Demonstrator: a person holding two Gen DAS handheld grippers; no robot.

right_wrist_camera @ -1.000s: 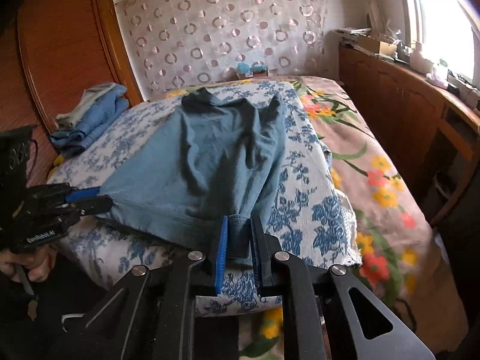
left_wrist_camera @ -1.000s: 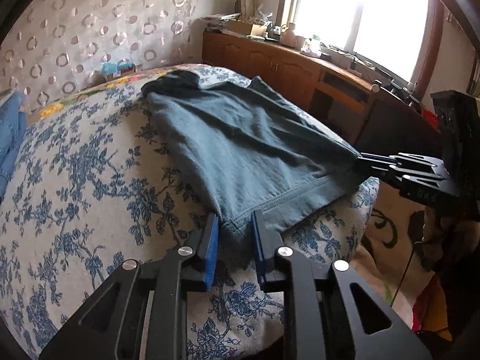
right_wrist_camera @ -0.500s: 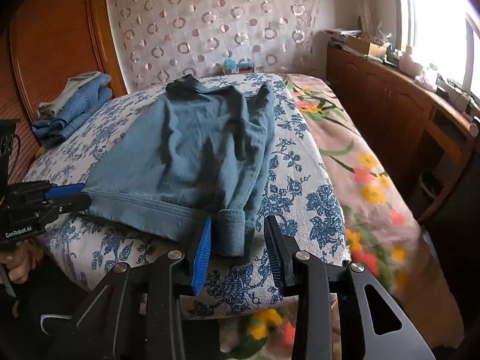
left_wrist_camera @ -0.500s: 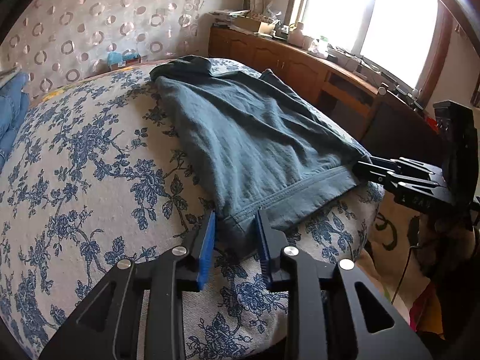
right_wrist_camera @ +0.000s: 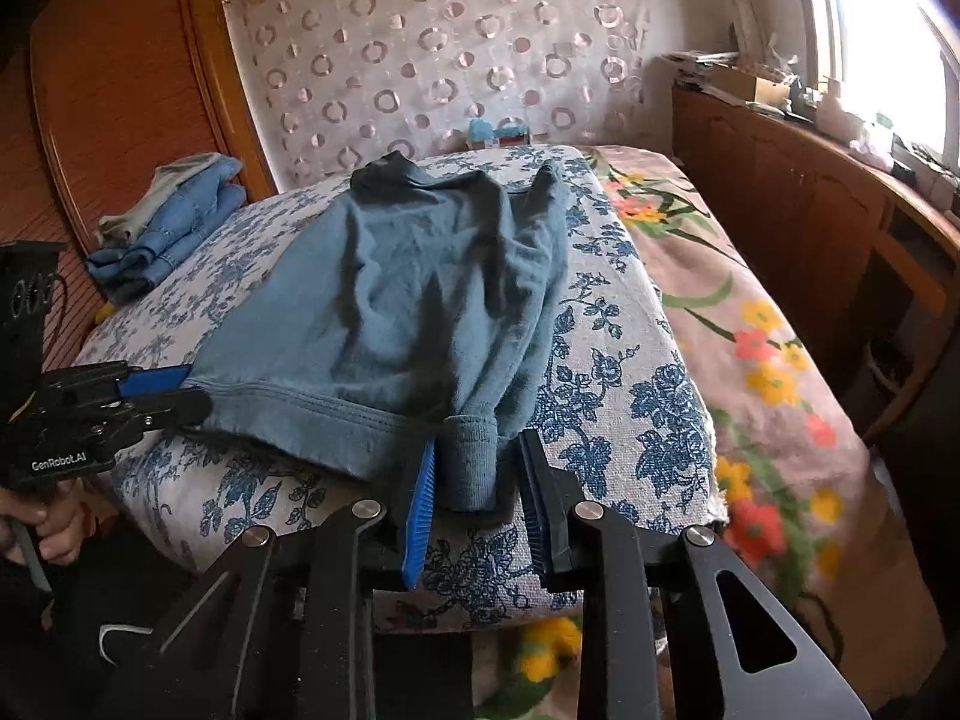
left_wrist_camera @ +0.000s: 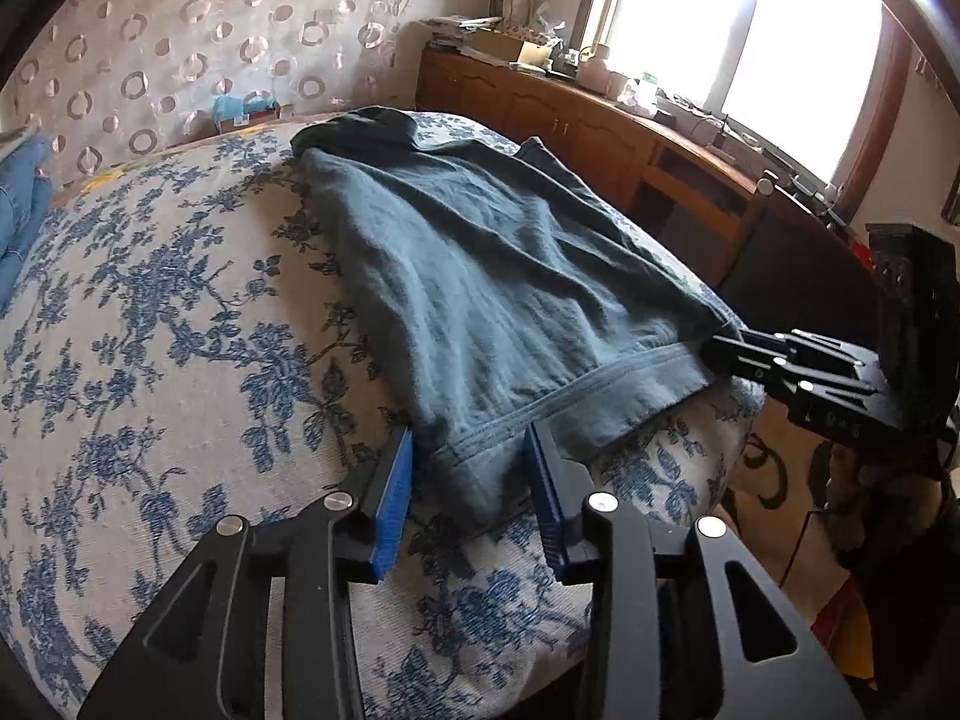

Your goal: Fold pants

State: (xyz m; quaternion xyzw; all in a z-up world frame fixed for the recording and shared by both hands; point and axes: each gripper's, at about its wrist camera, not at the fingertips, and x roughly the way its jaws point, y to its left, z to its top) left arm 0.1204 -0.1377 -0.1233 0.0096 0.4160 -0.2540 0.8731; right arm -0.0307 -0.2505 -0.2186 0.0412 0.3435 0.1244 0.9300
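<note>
The grey-blue pants lie flat on the blue-flowered bed cover, hem band nearest me, far end towards the headboard wall. My left gripper is open, its jaws astride the left corner of the band without pinching it. In the right wrist view the pants show the same way, and my right gripper is open with the right corner of the band lying loose between its jaws. Each gripper also shows in the other's view: the right one, the left one.
Folded blue jeans are stacked at the bed's far left. A wooden sideboard with clutter runs under the window on the right. A floral blanket covers the bed's right side. A wooden wardrobe stands at the left.
Both grippers were shut on the corners of the hem band; they have opened and let the band drop onto the bed. The pants lie flatter.
</note>
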